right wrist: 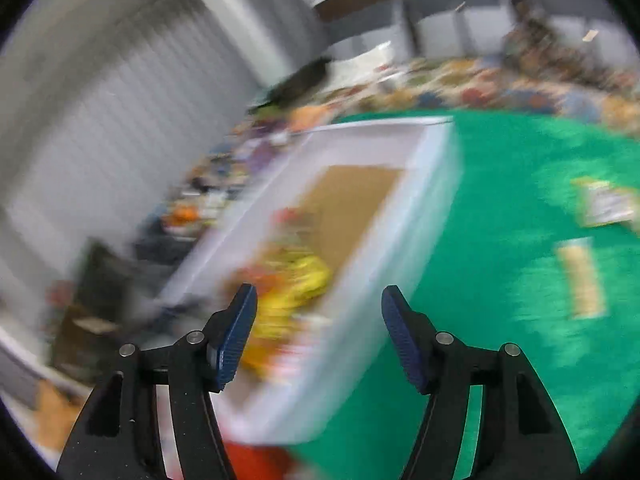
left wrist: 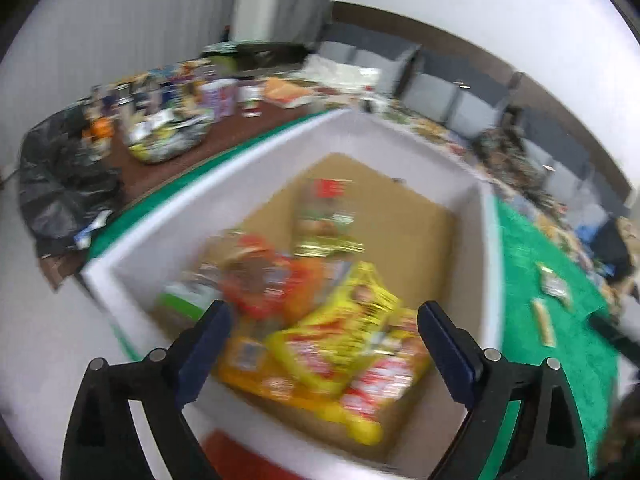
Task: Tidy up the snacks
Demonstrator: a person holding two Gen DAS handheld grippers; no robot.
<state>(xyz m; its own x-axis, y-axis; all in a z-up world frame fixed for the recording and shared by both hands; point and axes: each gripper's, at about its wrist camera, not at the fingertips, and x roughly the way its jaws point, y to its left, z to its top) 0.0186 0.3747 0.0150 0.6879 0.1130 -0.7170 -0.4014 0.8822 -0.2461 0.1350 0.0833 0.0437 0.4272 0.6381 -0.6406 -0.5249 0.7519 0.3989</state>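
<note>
A white foam box (left wrist: 256,152) with a cardboard floor holds several snack packs: yellow and red bags (left wrist: 352,344), an orange pack (left wrist: 272,280) and a clear pack with a red label (left wrist: 326,212). My left gripper (left wrist: 324,320) is open and empty just above the box's near side. My right gripper (right wrist: 318,304) is open and empty over the box's right wall (right wrist: 360,280); this view is blurred. Two small packs lie on the green cloth right of the box, a tan bar (left wrist: 543,322) (right wrist: 580,280) and a flat packet (left wrist: 554,284) (right wrist: 606,202).
The box sits on a green cloth (left wrist: 560,360) over a table. A brown table (left wrist: 192,160) behind holds bottles, cans (left wrist: 224,96) and a bag of snacks (left wrist: 168,136). A black bag (left wrist: 60,184) lies at left. More goods line the far right edge (left wrist: 520,160).
</note>
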